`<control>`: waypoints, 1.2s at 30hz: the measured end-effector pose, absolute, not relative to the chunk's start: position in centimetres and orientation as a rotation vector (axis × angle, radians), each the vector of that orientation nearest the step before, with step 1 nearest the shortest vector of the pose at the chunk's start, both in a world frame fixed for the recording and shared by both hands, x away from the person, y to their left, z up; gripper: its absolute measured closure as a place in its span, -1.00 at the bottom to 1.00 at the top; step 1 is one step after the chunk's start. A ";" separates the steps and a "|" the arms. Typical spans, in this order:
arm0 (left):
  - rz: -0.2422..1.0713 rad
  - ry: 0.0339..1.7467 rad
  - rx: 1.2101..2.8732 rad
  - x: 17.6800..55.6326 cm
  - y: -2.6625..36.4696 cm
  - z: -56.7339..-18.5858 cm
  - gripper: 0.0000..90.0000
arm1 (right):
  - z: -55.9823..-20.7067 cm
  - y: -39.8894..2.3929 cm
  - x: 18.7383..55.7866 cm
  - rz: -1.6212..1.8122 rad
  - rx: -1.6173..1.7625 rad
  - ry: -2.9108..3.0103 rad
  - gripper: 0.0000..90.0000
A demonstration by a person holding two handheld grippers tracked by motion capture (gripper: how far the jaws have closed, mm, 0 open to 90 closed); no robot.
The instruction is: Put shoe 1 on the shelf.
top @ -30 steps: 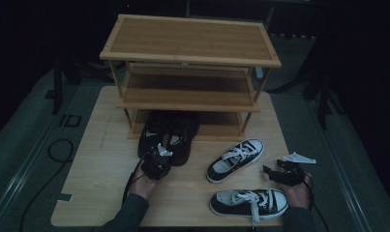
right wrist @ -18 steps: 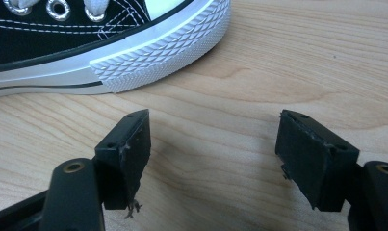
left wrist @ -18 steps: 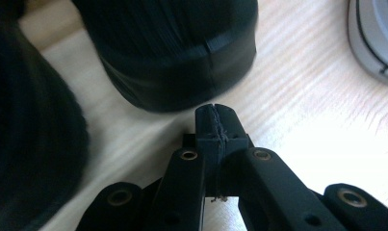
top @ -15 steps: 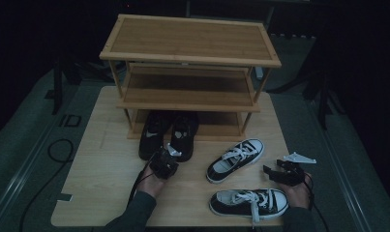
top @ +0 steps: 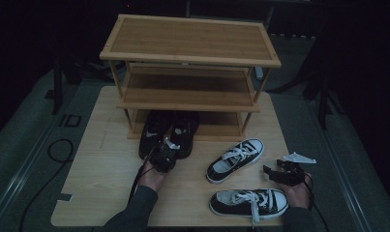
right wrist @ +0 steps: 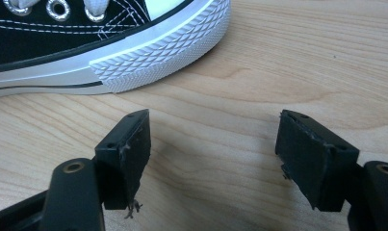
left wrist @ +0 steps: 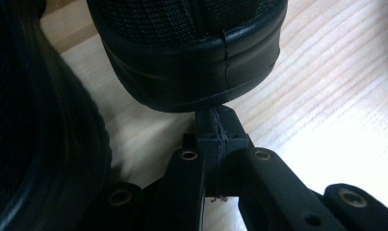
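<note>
Rack (top: 190,58) at table's (top: 100,193) far edge. Black shoes (top: 168,130) side by side, toes under bottom shelf. Left gripper (top: 164,155) at right shoe's heel (left wrist: 191,72), jaws shut together, touching heel, holding nothing. Since a second ago, pair pushed further under rack. Right gripper (top: 276,173) low beside sneakers (top: 233,154), jaws wide, empty.

High view above my side, looking forward and down on the table (top: 105,183), my left gripper camera close behind a black shoe (left wrist: 191,57), right one low beside a sneaker (right wrist: 134,53), same tabletop.
</note>
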State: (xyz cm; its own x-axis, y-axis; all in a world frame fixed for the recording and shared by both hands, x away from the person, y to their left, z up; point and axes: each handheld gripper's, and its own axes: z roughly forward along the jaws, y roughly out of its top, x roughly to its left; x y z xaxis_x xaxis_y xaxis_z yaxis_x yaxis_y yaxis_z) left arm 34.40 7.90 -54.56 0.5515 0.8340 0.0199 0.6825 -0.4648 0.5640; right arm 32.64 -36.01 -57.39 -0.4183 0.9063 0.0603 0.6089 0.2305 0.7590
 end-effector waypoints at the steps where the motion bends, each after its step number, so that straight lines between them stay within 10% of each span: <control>1: 0.403 1.219 2.289 34.6 7.7 -54.6 1.00 | -57.4 -36.0 32.6 1.025 1.395 2.116 -0.38; 36: 0.453 1.234 2.293 39.5 4.3 -54.9 1.00 | -57.4 -36.1 32.7 1.032 1.399 2.116 -0.38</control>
State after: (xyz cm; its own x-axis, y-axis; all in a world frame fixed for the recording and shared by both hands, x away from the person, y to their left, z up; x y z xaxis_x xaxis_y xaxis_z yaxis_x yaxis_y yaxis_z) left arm 39.49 4.26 -54.87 0.5352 0.8429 0.0562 0.6791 -0.4689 0.5648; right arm 32.65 -36.07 -57.38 -0.4188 0.9057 0.0663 0.6100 0.2264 0.7594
